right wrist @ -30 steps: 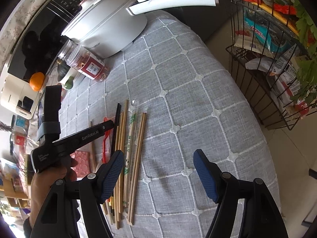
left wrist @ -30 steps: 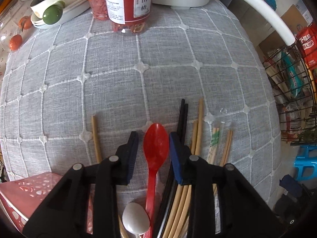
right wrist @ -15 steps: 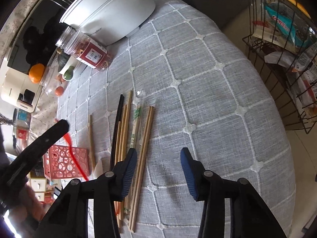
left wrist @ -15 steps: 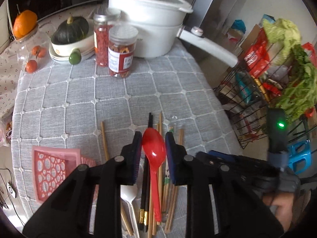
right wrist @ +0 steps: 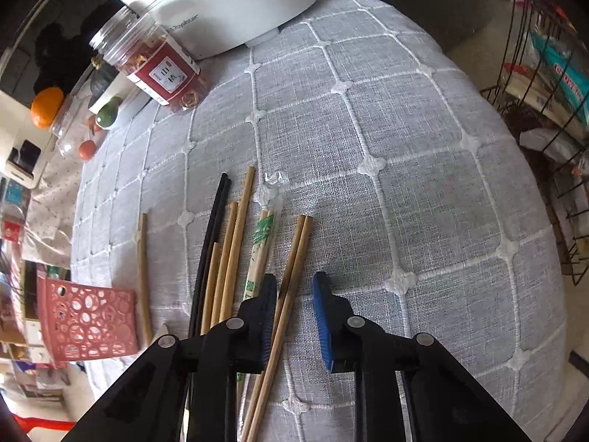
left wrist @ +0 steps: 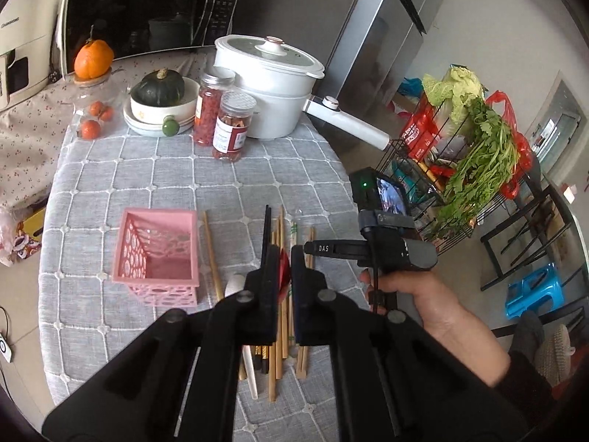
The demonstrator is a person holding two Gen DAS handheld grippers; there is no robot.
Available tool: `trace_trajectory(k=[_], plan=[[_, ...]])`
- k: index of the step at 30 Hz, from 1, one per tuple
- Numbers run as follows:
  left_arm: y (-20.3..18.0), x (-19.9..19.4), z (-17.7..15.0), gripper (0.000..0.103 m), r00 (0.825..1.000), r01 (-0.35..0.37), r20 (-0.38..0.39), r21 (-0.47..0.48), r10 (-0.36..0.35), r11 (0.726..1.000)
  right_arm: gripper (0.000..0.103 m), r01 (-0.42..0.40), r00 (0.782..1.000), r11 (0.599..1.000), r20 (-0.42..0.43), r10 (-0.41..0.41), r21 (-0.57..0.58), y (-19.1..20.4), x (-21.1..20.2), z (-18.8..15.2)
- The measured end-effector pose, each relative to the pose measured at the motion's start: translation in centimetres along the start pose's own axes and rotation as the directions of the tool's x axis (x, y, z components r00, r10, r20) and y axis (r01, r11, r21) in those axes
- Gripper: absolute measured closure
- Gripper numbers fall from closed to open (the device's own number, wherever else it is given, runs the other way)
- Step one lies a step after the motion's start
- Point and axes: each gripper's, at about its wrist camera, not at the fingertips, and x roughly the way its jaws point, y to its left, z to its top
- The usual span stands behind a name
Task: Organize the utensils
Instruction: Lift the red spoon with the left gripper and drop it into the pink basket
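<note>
Red plastic spoon (left wrist: 283,270): pinched between the blue pads of my left gripper (left wrist: 284,274), jaws drawn fully together on it, only a sliver of red showing at centre frame. A second ago it lay flat on the grey quilted tablecloth (left wrist: 147,176) among the sticks, jaws standing either side of it; now it is clear of the cloth and the view has pulled back to take in the whole table. The pink perforated plastic basket (left wrist: 156,254) sits upright, left of centre, just beside the utensil pile, and looks empty; I judge the spoon goes there next. My right gripper (right wrist: 294,318) has just been closing and now straddles the pair of brown wooden chopsticks (right wrist: 291,269) at the right edge of the pile; left pad close against them, right pad apart, so not yet a grip. They lie flat on the cloth. The black chopsticks (right wrist: 211,239), paper-sleeved bamboo pair (right wrist: 259,254), loose bamboo sticks (right wrist: 232,254) and white spoon (left wrist: 235,283) remain to be sorted.
</note>
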Motion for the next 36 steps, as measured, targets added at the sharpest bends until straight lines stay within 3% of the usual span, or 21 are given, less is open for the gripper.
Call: trace_trajectory(k=[2, 5, 10, 15, 23, 27, 30, 34, 36], plan=[[0.4, -0.3, -0.2, 0.097, 1.0, 0.009, 0.003, -0.009, -0.009, 1.0, 0.092, 0.081, 0.997, 0.995, 0.013, -0.08, -0.062, 1.3, 0.1, -0.3], [0.5, -1.6, -0.6, 0.097, 0.999, -0.004, 0.034, 0.0, 0.004, 1.0, 0.096, 0.118, 0.993, 0.989, 0.017, -0.117, -0.089, 2.0, 0.0, -0.6], [1.1, -3.2, -0.9, 0.097, 0.997, -0.007, 0.072, 0.0, 0.007, 1.0, 0.098, 0.047, 0.999, 0.998, 0.015, -0.047, -0.033, 0.7, -1.1, -0.9], [0.9, -5.5, -1.0, 0.097, 0.991, 0.002, 0.132, 0.013, -0.004, 1.0, 0.098, -0.001, 0.995, 1.0, 0.1, 0.003, -0.022, 0.0, -5.0, -1.7], [1.1, -9.4, -0.8, 0.097, 0.963, 0.01, 0.269, 0.017, -0.014, 1.0, 0.098, -0.065, 0.958, 0.995, 0.274, 0.083, -0.073, 0.7, -12.6, -4.0], [1.6, -11.7, -0.5, 0.097, 0.929, -0.004, 0.371, 0.014, -0.002, 1.0, 0.098, -0.095, 0.922, 0.989, 0.365, 0.129, -0.111, 2.5, -15.8, -5.0], [2.5, -12.6, -0.1, 0.097, 0.898, -0.019, 0.44, 0.001, 0.016, 1.0, 0.098, -0.1, 0.879, 0.984, 0.449, 0.158, -0.15, 3.8, -18.5, -5.9], [4.0, -12.3, 0.6, 0.097, 0.87, -0.038, 0.491, -0.03, 0.048, 0.999, 0.098, -0.122, 0.802, 0.971, 0.556, 0.219, -0.206, 6.2, -22.1, -6.6], [4.8, -11.8, 1.2, 0.097, 0.871, -0.034, 0.489, -0.045, 0.052, 0.998, 0.098, -0.13, 0.759, 0.965, 0.603, 0.245, -0.229, 7.4, -23.8, -7.0]])
